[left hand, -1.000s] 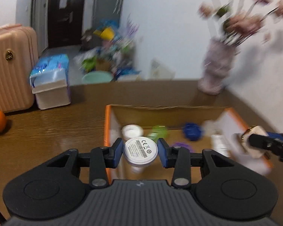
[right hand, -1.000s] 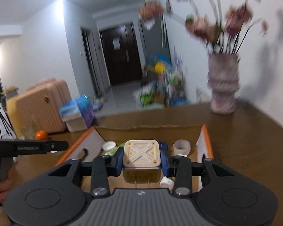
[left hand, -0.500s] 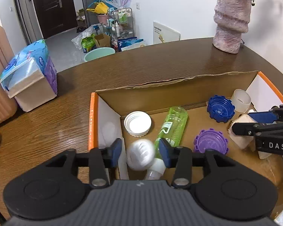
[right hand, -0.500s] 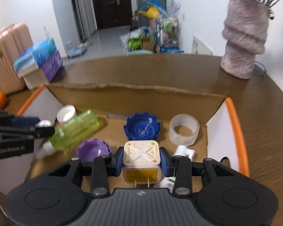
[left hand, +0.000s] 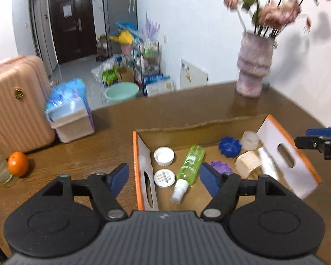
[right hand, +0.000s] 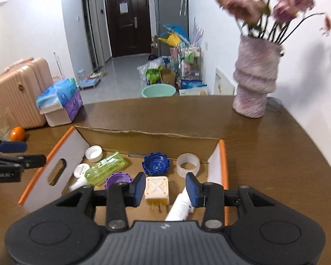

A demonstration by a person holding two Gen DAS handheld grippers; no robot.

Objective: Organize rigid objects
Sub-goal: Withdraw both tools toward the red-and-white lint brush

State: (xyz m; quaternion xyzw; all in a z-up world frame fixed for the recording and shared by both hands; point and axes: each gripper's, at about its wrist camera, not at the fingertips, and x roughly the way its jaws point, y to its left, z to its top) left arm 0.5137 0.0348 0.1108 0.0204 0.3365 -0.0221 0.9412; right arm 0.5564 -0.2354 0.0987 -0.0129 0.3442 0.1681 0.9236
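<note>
Hovering: both tongs sit above the cardboard box [left hand: 209, 124] on the worktop [left hand: 88, 150], nothing gripped.
Left tongs [left hand: 163, 178]: jaws wide apart and opening, empty between the pads; white round puck [left hand: 164, 178] lies on the box floor below, beside the left wall.
Right tongs [right hand: 164, 187]: jaws apart and opening a little; cream plug adapter [right hand: 156, 190] sits between the pads with a visible gap each side, resting on the box floor, prongs toward the camera.
Box contents: white cap [left hand: 164, 156], green spray bottle [left hand: 188, 170], purple cap [left hand: 220, 166], blue cap [left hand: 229, 146], clear tape ring [right hand: 188, 164], white tube [right hand: 179, 205] leaning by the right wall.
Progress (judgement): box looks mostly filled; both items appear delivered, next is likely a retreat.
Risk 1: right pads are close to the adapter; a sideways pull-out could clip it and tip it onto the tube.
Risk 2: left tongs straddle the box's left wall; a careless lift could catch the orange edge and drag the box.
Risk 3: bottle lies on its side, round body; a knock to the box could roll it into the puck or caps.
Risk 4: vase [right hand: 254, 77] with flowers stands near the far worktop edge; a wide swing of the right tongs could hit it.
Off-task: orange [left hand: 18, 163] left on the worktop, well apart from the box.
</note>
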